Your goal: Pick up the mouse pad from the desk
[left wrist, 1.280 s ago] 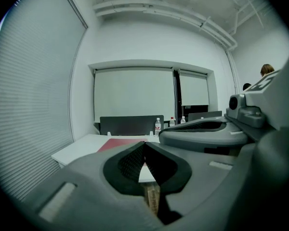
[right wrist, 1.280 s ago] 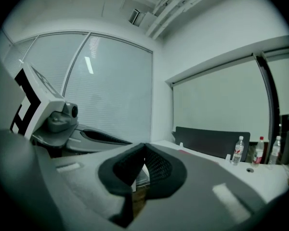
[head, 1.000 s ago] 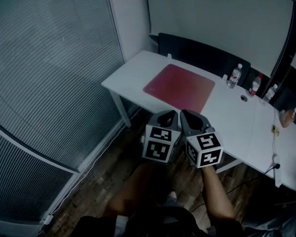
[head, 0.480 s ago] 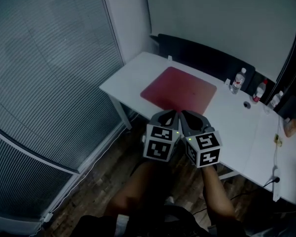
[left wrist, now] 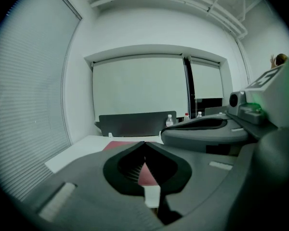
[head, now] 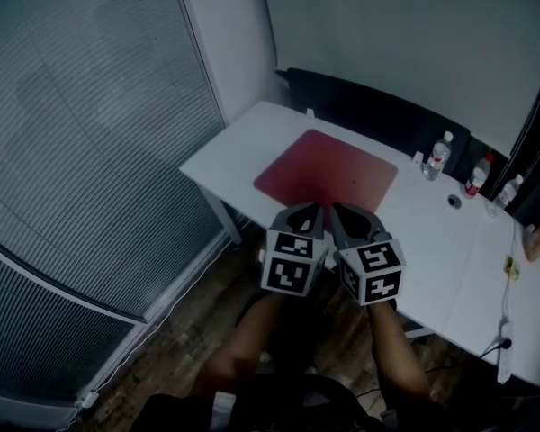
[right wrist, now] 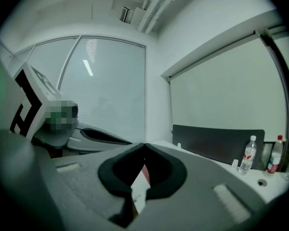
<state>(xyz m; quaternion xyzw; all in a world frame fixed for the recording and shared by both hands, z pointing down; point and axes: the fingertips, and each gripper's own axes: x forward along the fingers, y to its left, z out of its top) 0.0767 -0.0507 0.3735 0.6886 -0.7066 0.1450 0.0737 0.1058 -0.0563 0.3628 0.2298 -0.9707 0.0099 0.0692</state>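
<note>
Mouse pad, flat red rectangle, lay untouched on white desk. Left gripper and right gripper both pressed together, empty, short of it. Whole pickup remained.

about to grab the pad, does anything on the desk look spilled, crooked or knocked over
Nothing stands out. The red mouse pad lies flat, roughly square to the edges of the white desk, and the clear bottle near the back edge stands upright. No spill shows.

Water bottles upright in row near dark partition; blinds at left; wood floor below.
</note>
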